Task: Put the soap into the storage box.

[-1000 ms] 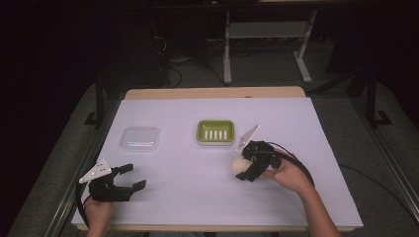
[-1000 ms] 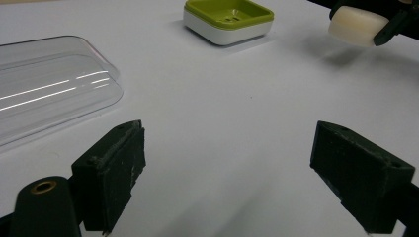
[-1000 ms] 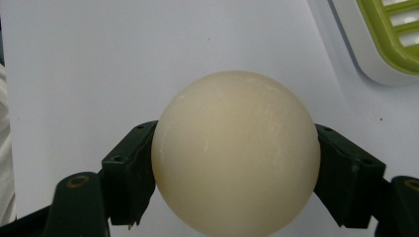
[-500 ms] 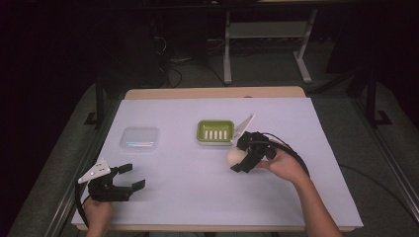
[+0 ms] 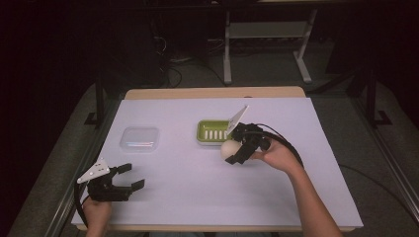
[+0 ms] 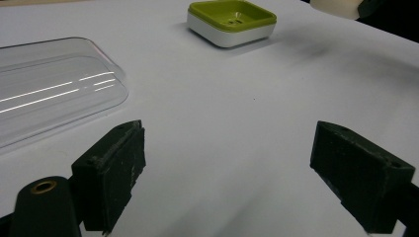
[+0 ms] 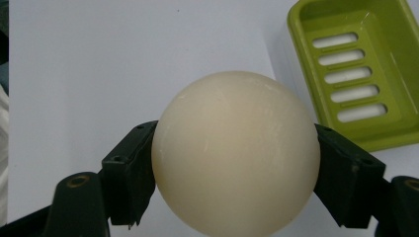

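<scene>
Two black fingers of our right gripper clamp the cream soap ball, held just off the green soap dish at its 5 o'clock corner. We judge the round ball could slip or roll off the dish rim if released early. Our left gripper rests with fingers apart at the tabletop's 7 o'clock. Since a second ago, the ball has moved closer to the dish.

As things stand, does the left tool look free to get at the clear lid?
Probably yes. The left tool is open, holds nothing, and only bare white table cover lies between it and the clear lid. The right tool, with its cream ball, is well off to the side.
</scene>
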A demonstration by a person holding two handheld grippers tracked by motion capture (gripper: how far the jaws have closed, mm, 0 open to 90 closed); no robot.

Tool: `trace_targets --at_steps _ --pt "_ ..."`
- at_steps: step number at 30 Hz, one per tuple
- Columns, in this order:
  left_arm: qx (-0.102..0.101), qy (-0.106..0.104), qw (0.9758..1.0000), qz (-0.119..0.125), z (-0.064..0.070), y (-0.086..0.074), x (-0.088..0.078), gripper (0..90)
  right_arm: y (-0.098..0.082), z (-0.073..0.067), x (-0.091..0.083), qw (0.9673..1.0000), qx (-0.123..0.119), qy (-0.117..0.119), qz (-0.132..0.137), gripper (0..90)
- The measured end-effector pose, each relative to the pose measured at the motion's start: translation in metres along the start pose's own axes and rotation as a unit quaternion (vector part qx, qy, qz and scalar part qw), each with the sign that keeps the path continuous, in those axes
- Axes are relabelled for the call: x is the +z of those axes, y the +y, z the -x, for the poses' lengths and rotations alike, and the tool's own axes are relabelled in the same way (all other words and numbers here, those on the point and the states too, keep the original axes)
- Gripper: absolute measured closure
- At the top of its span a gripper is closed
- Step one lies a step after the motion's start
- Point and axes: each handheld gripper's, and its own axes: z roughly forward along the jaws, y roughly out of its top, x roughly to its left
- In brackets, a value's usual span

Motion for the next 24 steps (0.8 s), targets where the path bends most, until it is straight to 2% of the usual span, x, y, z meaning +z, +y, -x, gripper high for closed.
trace_targets --at_steps 7,24 --pt "0.000 0.001 1.0000 0.001 0.000 0.000 0.000 13.1 0.016 0.012 0.002 1.0000 0.002 0.002 0.001 24.4" --pt "-0.004 0.001 1.0000 0.004 0.000 0.000 -0.001 13.1 0.045 0.027 0.007 0.9999 -0.008 0.004 -0.005 24.4"
